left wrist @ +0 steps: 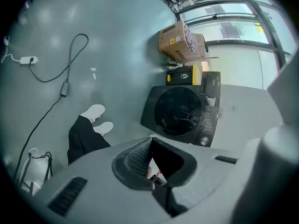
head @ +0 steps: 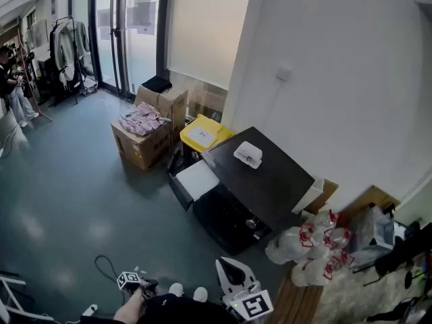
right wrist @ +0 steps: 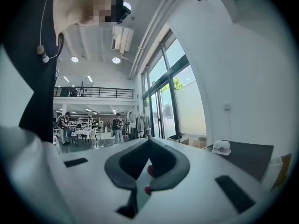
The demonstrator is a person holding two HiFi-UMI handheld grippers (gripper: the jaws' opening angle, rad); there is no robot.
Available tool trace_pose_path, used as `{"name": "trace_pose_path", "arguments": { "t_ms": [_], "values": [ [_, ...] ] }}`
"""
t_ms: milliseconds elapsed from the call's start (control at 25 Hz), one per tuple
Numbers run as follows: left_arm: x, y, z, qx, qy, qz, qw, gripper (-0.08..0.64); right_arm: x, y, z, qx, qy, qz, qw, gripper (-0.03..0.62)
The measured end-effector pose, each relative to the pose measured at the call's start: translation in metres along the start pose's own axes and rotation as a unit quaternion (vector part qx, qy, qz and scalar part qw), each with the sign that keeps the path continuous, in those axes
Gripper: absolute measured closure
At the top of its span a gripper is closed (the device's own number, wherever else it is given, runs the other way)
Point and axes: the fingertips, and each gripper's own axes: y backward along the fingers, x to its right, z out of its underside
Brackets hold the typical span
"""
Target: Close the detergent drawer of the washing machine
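**A:** Where's the detergent drawer right now?

**B:** I see the detergent drawer [head: 196, 179] left of centre in the head view. It looks pulled out from the front of the black washing machine [head: 273, 189], with its white inside facing up.

**A:** And your claws?

**B:** My left claw [left wrist: 150, 146] is closed with nothing in it and angled down toward the floor [left wrist: 117, 27]. The machine's round door [left wrist: 180, 110] sits right of centre in its view. My right claw [right wrist: 148, 146] is closed and empty too, held level. It's at the bottom edge of the head view, below the machine and apart from the drawer.

**A:** Anything on top of the machine?

**B:** A small white box [head: 248, 154].
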Motion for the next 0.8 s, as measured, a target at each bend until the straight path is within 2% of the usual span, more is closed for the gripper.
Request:
{"name": "trace_pose_path", "arguments": {
  "t_ms": [240,480,720,800],
  "values": [
    [-0.001,-0.002,-0.001,0.000,-0.004,0.001,1.0000,0.558,0.001,0.005,0.015,-0.034,0.021,-0.004,0.999,0.592],
    [-0.002,-0.002,-0.001,-0.001,-0.002,0.005,1.0000,0.558,-0.001,0.003,0.007,-0.016,0.007,0.000,1.000,0.592],
    [-0.002,-0.002,0.001,0.002,0.000,0.004,1.0000,0.558,0.002,0.004,-0.003,0.016,-0.026,0.002,1.000,0.592],
    [-0.002,-0.001,0.002,0.002,-0.004,0.007,1.0000,0.558,0.005,0.005,0.001,0.009,-0.029,0.009,1.000,0.592]
  ]
}}
